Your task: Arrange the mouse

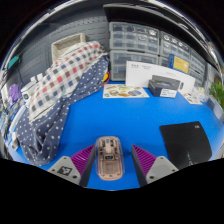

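Observation:
A translucent, pinkish-beige mouse (pixel 108 160) lies on the blue table (pixel 120 118), its length running along my fingers. It sits between the fingers of my gripper (pixel 111 158). A thin strip of blue shows on each side, between the mouse and the purple pads (pixel 80 160), so the fingers are open around it and not pressing. The mouse rests on the table. A black mouse mat (pixel 185 142) lies flat on the table to the right, just ahead of the right finger.
A checked cloth over a heap (pixel 62 85) fills the left side. Stacked plastic drawer units (pixel 135 40) stand at the back. A white box (pixel 160 82) and a printed sheet (pixel 125 91) lie before them. A green plant (pixel 216 95) is at the far right.

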{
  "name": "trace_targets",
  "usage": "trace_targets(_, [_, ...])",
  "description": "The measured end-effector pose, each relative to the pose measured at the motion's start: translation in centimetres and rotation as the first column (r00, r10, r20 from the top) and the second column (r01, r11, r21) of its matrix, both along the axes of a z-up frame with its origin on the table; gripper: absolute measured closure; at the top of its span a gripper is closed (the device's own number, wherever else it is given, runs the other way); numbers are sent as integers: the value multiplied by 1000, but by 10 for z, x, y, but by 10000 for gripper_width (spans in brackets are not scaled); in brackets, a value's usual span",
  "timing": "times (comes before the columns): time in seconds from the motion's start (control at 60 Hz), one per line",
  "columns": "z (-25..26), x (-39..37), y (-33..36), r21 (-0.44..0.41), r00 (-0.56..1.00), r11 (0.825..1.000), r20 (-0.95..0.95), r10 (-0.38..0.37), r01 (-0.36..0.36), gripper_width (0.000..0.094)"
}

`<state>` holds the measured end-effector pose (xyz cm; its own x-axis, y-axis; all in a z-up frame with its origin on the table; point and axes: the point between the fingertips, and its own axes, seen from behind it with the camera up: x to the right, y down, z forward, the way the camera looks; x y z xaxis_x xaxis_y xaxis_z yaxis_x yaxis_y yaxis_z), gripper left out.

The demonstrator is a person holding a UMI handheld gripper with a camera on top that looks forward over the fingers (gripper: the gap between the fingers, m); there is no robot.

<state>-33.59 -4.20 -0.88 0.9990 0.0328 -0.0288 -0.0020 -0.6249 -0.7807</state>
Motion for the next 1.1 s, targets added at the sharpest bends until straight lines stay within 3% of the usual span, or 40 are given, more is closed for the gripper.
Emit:
trace_targets(0.117, [0,12,4,-8,998,998,-4,-65,65,457])
trace_targets(0.267, [-1,13,2,-27,998,998,-16,-60,59,489])
trace_targets(0.383, [-2,14,3,-48,998,997,0,-58,58,582])
trace_targets(0.483, [-2,13,4,-60,998,996,-19,-65,63,583])
trace_targets(0.583, [13,-6,5,-73,997,997,-75,5,-10,585])
trace_targets(0.717, [101,-7,17,48,991,993,-69,115,-112,582])
trace_targets(0.817, [177,25,25,157,989,978,-30,146,-139,581])
trace_targets(0.95, [236,94,32,249,990,959,3,139,-136,579])
trace_targets(1.1, [225,188,37,235,997,969,0,73,-70,581])
